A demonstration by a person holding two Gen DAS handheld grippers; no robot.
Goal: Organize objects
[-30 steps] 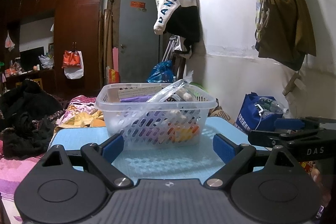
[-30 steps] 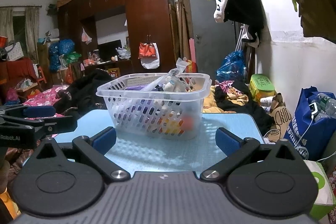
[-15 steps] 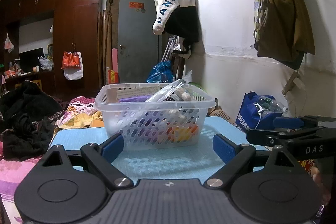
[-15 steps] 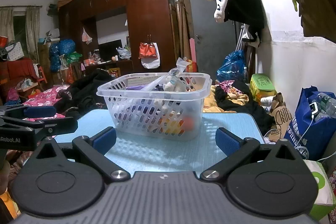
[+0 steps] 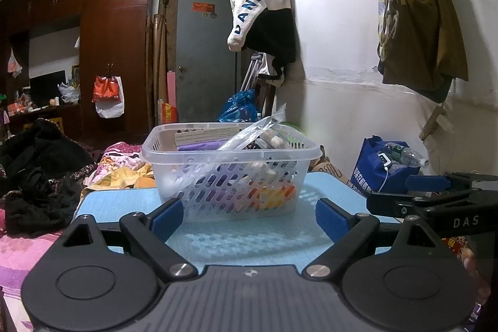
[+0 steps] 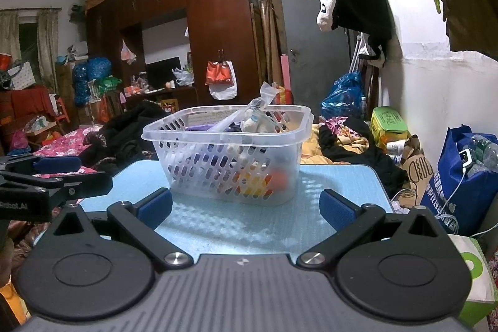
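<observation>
Little has moved since a second ago: both views sit almost as they did, the basket only a touch lower in the left wrist view. Left gripper has its blue-padded fingers spread wide, holding nothing and touching nothing. Right gripper is likewise spread wide and empty. Between and beyond each pair of fingers, the clear plastic basket full of small items stands on the light blue table.
</observation>
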